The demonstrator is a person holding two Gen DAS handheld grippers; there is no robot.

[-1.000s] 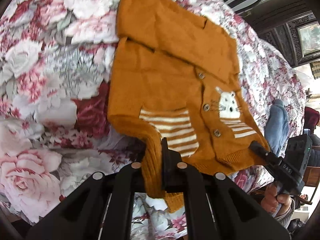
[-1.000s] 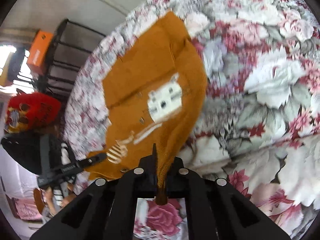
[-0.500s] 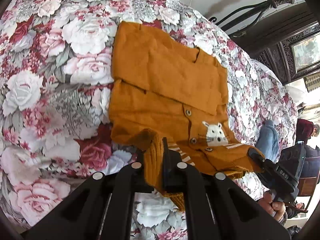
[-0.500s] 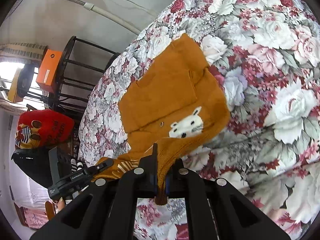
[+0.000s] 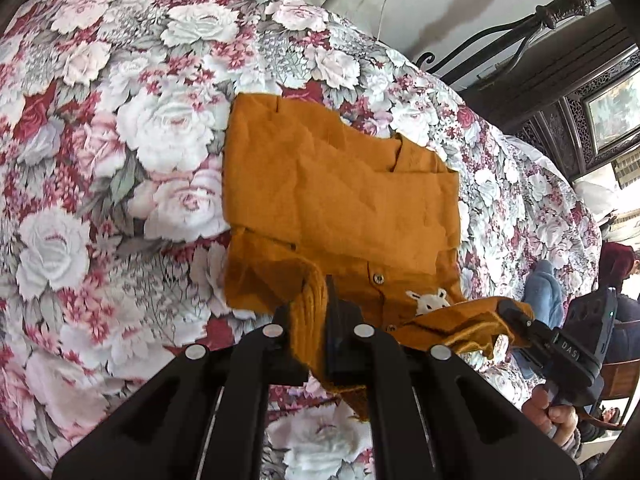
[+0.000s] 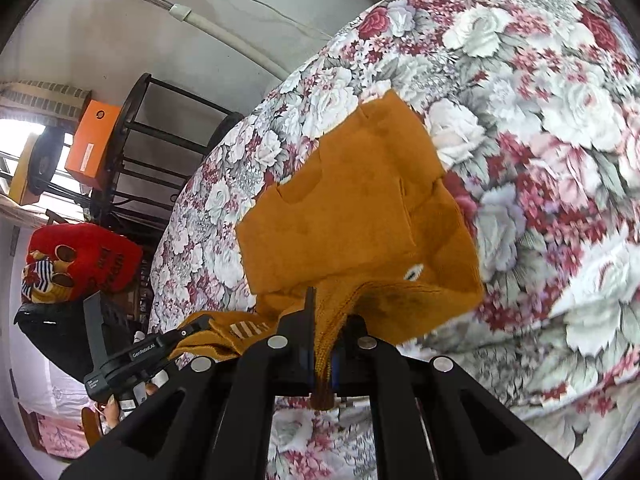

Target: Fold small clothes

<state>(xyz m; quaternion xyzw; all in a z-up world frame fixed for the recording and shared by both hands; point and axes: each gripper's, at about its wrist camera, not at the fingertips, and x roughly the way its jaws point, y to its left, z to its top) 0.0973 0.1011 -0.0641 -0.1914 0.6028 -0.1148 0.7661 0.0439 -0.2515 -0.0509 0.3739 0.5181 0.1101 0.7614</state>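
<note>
The work surface is a bed covered by a floral bedspread (image 5: 120,168) printed with white and pink roses on a dark red ground. A small mustard-orange knitted cardigan (image 5: 340,200) lies on the bedspread near the middle of the left wrist view. Its far part rests flat on the bedspread with a folded panel on top; its near hem is raised off the surface.

The left gripper (image 5: 326,344) is clenched on the ribbed hem at one corner of the cardigan. The right gripper (image 6: 322,352) is clenched on the ribbed hem at the other corner; the fabric runs down between its fingers. Each gripper also appears in the other camera, at the hem edge. Buttons (image 5: 377,278) and a white animal motif (image 5: 430,302) show on the cardigan front, partly covered by the raised hem.

Room, left wrist view: a dark metal bed frame (image 5: 532,28) stands against a pale wall, with carved dark wood furniture (image 5: 580,92) beside it.

Room, right wrist view: a black metal rack (image 6: 160,140) carries an orange box (image 6: 94,144). A red plush item (image 6: 80,256) sits below it. A white pipe (image 6: 224,36) runs along the wall.
</note>
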